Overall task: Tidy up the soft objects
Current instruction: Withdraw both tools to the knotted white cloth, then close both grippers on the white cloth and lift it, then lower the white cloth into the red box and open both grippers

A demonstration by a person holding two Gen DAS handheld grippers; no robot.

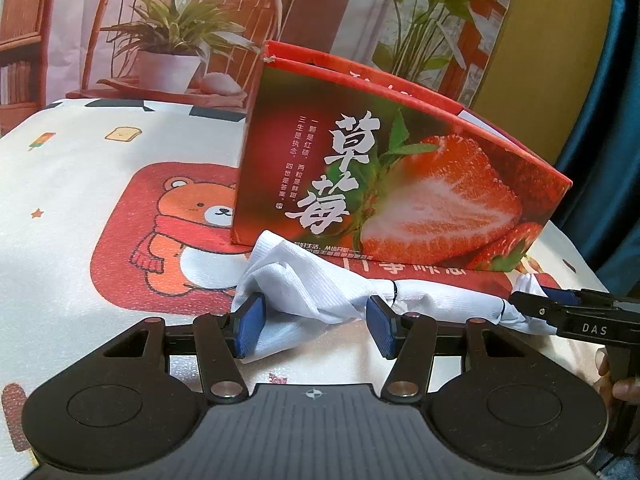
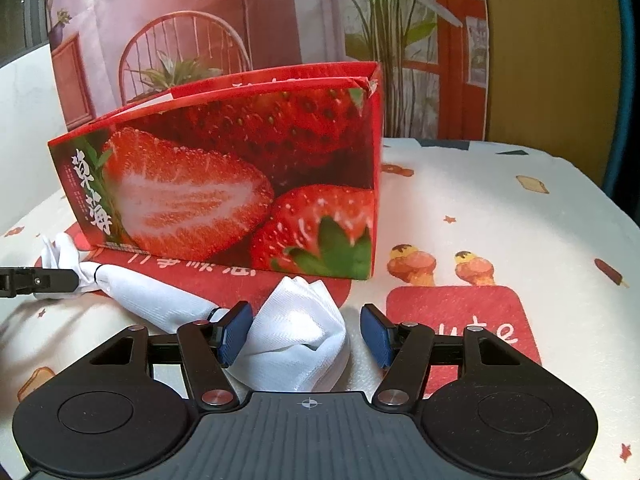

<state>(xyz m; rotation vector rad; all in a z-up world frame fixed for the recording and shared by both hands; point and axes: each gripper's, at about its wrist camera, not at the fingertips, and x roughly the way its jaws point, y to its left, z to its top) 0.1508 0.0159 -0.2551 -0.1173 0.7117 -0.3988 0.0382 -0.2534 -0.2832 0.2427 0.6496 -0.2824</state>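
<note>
A white cloth [image 1: 312,292], tied into sections with thin black bands, lies on the table in front of a red strawberry box [image 1: 400,184]. My left gripper [image 1: 316,326] is open around the cloth's left end, which lies loose between the blue pads. In the right wrist view the cloth's other end [image 2: 296,328] sits between the blue pads of my right gripper [image 2: 306,336]. That end leans on the left pad and stands clear of the right pad. The right gripper's black finger [image 1: 536,304] shows at the cloth's far end in the left wrist view.
The box [image 2: 224,184] stands upright just behind the cloth. A cartoon-print tablecloth [image 2: 480,208] with a bear [image 1: 192,224] covers the table. A printed backdrop of a chair and plants hangs behind. A person's fingers [image 1: 624,388] show at the right edge.
</note>
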